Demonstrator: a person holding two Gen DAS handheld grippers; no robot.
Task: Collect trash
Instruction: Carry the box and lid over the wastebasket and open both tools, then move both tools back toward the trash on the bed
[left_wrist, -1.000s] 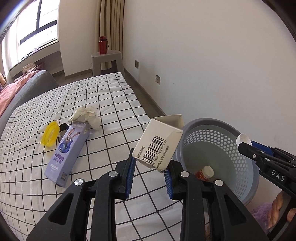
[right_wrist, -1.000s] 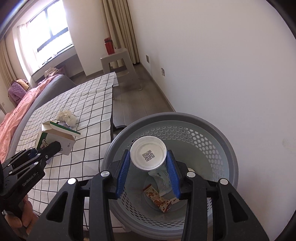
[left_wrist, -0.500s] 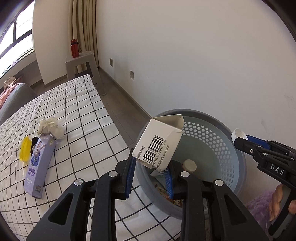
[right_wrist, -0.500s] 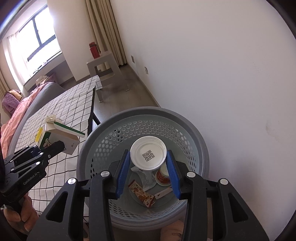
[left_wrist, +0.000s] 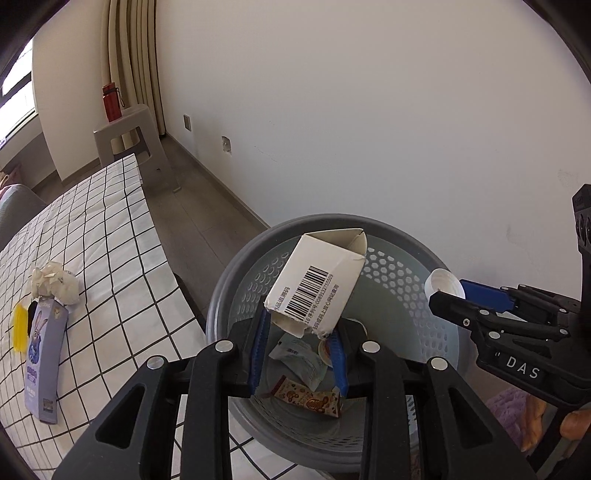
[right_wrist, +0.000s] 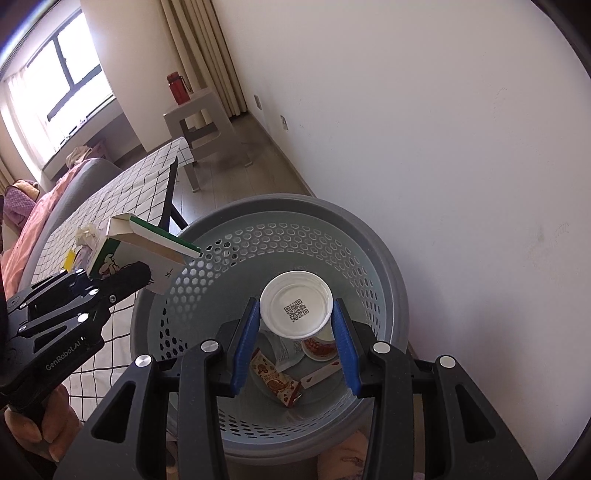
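Cardboard carton (left_wrist: 317, 284), torn and barcoded, sits clamped in my left gripper (left_wrist: 298, 353) over the perforated plastic basket (left_wrist: 436, 291); my right gripper (right_wrist: 295, 343) pinches a round white cup (right_wrist: 294, 308) above it.

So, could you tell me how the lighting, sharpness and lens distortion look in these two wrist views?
Left wrist view: sharp, even daylight, strong fisheye bending of the checked tablecloth and dark corners; the barcode on the carton is readable. Right wrist view: the window is blown out to white, the basket rim bows, and the QR code on the cup stays crisp.
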